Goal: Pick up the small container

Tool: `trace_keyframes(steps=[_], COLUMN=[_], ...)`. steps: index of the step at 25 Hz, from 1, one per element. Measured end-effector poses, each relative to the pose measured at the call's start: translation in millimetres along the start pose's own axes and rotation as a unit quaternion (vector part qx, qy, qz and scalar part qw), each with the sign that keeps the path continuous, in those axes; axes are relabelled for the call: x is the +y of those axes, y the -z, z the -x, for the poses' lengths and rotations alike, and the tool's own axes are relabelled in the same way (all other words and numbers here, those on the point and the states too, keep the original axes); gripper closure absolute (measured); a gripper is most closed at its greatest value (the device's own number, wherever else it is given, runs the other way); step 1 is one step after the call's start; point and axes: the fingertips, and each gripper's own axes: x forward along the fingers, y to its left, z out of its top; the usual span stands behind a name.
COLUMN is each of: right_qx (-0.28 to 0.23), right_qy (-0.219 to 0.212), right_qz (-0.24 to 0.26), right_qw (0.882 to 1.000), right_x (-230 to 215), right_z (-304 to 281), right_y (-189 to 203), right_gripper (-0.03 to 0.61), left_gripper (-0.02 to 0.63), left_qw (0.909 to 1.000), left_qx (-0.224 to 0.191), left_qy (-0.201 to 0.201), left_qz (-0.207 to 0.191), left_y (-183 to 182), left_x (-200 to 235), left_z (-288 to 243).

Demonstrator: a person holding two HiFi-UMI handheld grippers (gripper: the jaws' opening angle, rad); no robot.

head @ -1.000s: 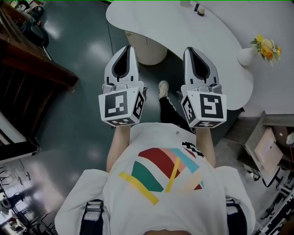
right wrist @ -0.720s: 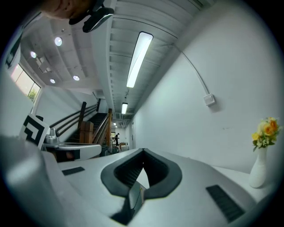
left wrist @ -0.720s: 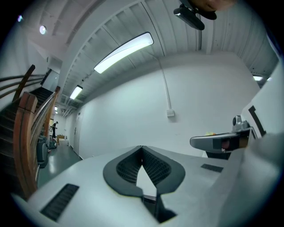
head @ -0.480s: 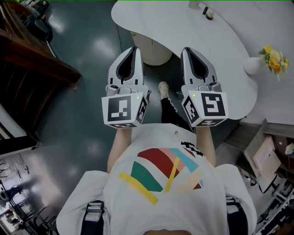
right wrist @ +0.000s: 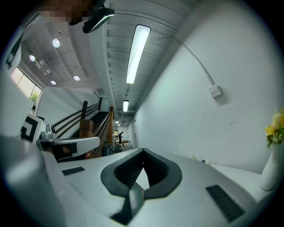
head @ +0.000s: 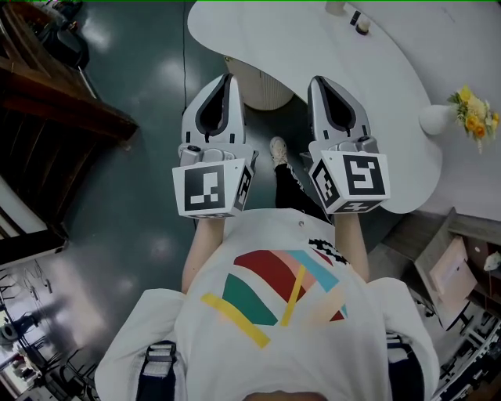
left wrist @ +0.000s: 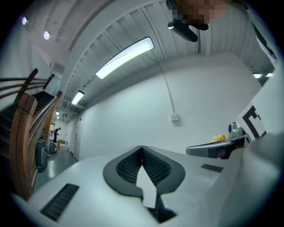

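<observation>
small container (head: 361, 26): I read it as the small dark item on the white counter (head: 391, 86), near the far edge at the top of the head view. Too small to tell more. A pale item (head: 336, 8) sits near it, cut off by the frame edge. Nothing touches the container.

Same counter, right end: vase (head: 433, 119) with yellow flowers (head: 474, 110), well apart from the container. The right gripper view catches the vase (right wrist: 270, 172) at its right edge.

right gripper (head: 317, 81): in the head view it overlaps the counter's near edge, well short of the container. From its own camera I see the right gripper (right wrist: 143, 151) with jaws fully closed, tips meeting, nothing between them.

left gripper (head: 227, 77): sits beside the right one, apart from it, in line with the counter's ribbed pedestal (head: 262, 88) and the dark floor (head: 133, 125). From its own camera the left gripper (left wrist: 142, 147) has its jaws closed tip to tip, empty.

Both point away from the person's white shirt (head: 274, 313), marker cubes facing the head camera. A shoe (head: 278, 150) shows on the floor between the two grippers.

Background: wooden staircase (right wrist: 95, 119) down the hall, wall socket (right wrist: 215, 91) on the white wall past the counter.
</observation>
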Motion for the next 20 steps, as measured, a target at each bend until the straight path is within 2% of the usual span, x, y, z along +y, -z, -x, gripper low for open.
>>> trace_keyframes(steps=[5, 10, 15, 20], right_qx=[-0.003, -0.012, -0.014, -0.010], right_qy=[-0.004, -0.006, -0.005, 0.001], right_qz=[0.005, 0.006, 0.003, 0.006], right_qw=[1.000, 1.000, 1.000, 1.000], right_x=[-9, -21, -38, -64], right_z=[-20, -43, -73, -108], right_y=[-3, -13, -18, -23], right_gripper=[0.568, 0.568, 0.568, 0.568], left_gripper=[0.595, 0.595, 0.595, 0.595], left_qw=[0.9999, 0.9999, 0.9999, 0.9998], left_qx=[0.007, -0.008, -0.007, -0.006], left_qy=[-0.007, 0.003, 0.004, 0.007], left_qz=[-0.005, -0.011, -0.014, -0.019], left_y=[1, -4, -3, -1], left_x=[3, 5, 12, 20], left_z=[-24, -52, -86, -140])
